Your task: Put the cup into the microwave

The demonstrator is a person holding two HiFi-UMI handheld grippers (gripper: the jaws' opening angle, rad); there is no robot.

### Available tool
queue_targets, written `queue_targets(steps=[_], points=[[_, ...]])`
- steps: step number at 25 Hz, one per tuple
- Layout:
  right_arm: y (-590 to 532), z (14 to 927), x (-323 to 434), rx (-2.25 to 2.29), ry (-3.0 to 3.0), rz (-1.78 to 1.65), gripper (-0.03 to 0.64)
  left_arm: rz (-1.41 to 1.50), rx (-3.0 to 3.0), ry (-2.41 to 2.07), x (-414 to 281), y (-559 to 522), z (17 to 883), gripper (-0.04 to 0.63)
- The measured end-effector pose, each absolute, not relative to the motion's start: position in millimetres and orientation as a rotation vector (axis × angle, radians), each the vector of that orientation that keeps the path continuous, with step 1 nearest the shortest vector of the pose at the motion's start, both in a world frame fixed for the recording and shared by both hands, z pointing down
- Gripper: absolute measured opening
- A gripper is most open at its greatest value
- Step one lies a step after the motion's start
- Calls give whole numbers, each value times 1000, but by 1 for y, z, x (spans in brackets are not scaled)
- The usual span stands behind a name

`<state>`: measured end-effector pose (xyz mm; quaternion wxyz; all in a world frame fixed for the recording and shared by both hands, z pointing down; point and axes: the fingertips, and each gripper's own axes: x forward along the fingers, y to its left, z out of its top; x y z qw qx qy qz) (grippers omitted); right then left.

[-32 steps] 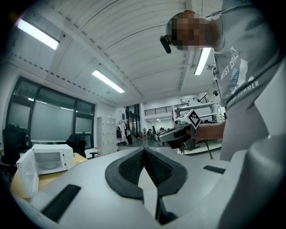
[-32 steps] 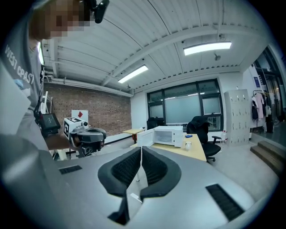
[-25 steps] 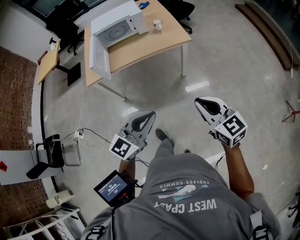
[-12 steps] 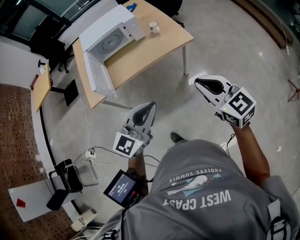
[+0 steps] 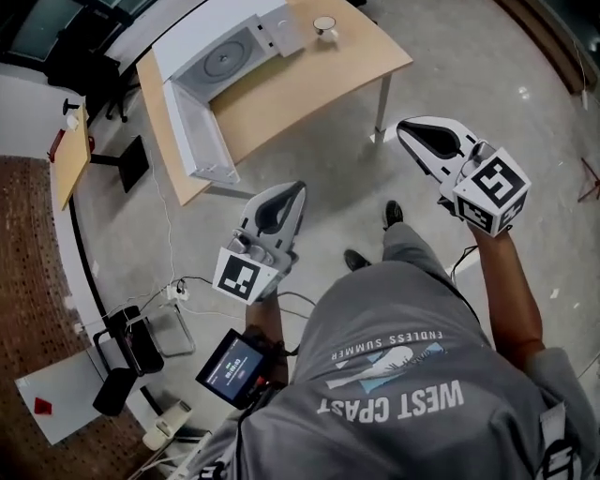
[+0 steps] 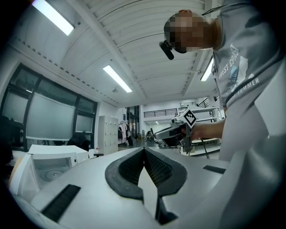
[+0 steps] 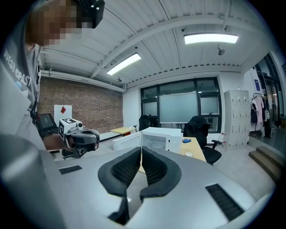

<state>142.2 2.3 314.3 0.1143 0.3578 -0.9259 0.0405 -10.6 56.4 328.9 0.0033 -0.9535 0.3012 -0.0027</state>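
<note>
The wooden table [image 5: 309,89] stands well ahead of the person and bears the white microwave [image 5: 220,58], whose door [image 5: 202,131] is swung wide open. The 2 tools, left gripper [image 5: 286,195] and right gripper [image 5: 412,131], are both closed tight on nothing, and the small cup [image 5: 325,25] sits on the tabletop near the microwave's right side. The step looks like the approach. Best to close in on the table's right end, spread the right jaws early and meet the cup level, clear of that door.
</note>
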Motion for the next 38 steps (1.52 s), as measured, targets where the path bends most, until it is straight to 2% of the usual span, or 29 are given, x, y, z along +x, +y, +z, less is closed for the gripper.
queue_targets(steps=[4, 19, 33, 35, 37, 38], points=[[-25, 338, 132, 1016, -2714, 170, 20, -60, -3015, 989, -23, 40, 349, 21], [-272, 411, 115, 854, -2707, 277, 20, -131, -2970, 1215, -23, -147, 363, 22], [-478, 583, 144, 941, -2378, 410, 23, -225, -2973, 1498, -34, -242, 404, 23], [-496, 612, 147, 956, -2322, 443, 45, -239, -2970, 1534, -36, -248, 409, 22], [-507, 639, 149, 955, -2271, 491, 116, -252, -2966, 1569, -39, -252, 414, 23], [-511, 651, 148, 949, -2250, 513, 126, -257, -2963, 1585, -40, -253, 416, 23]])
